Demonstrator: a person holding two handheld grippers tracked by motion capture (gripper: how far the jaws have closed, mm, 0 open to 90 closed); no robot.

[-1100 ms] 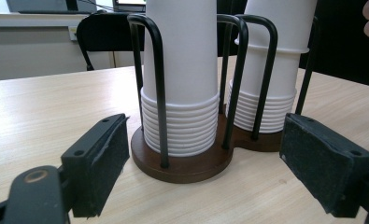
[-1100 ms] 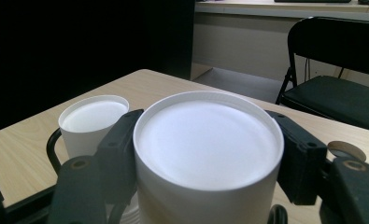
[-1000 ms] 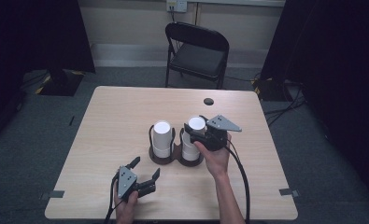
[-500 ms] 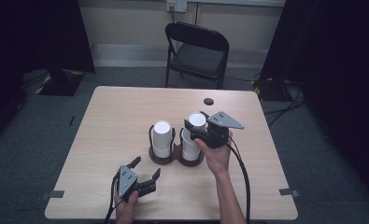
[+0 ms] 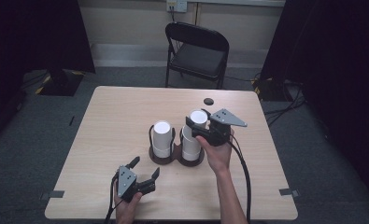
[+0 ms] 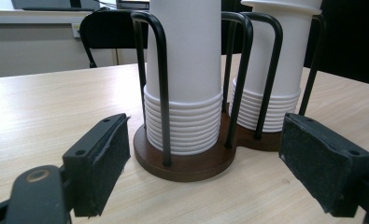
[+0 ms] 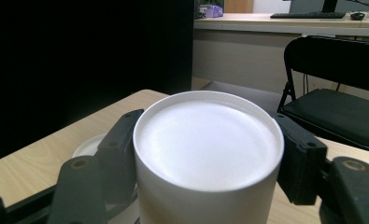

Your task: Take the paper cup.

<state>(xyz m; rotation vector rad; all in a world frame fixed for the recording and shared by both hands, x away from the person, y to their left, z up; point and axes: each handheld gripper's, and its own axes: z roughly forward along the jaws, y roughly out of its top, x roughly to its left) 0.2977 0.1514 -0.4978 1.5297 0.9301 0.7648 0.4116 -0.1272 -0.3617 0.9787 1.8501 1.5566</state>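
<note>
On the worktop, the left hand-held gripper rests near the front edge with jaws spread wide and holding nothing; its view shows the stacked rims of the left paper-cup stack inside the wire cup holder. The right hand-held gripper is clamped on the top paper cup of the right stack. Its view shows that cup's flat upturned base between both pads.

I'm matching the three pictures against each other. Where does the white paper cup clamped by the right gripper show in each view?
High view: white paper cup, centre, atop the right-hand stack, in the right gripper.
Left gripper view: upper right, top of the far stack.
Right gripper view: centre foreground.
Shared landmark: black folding chair.
</note>
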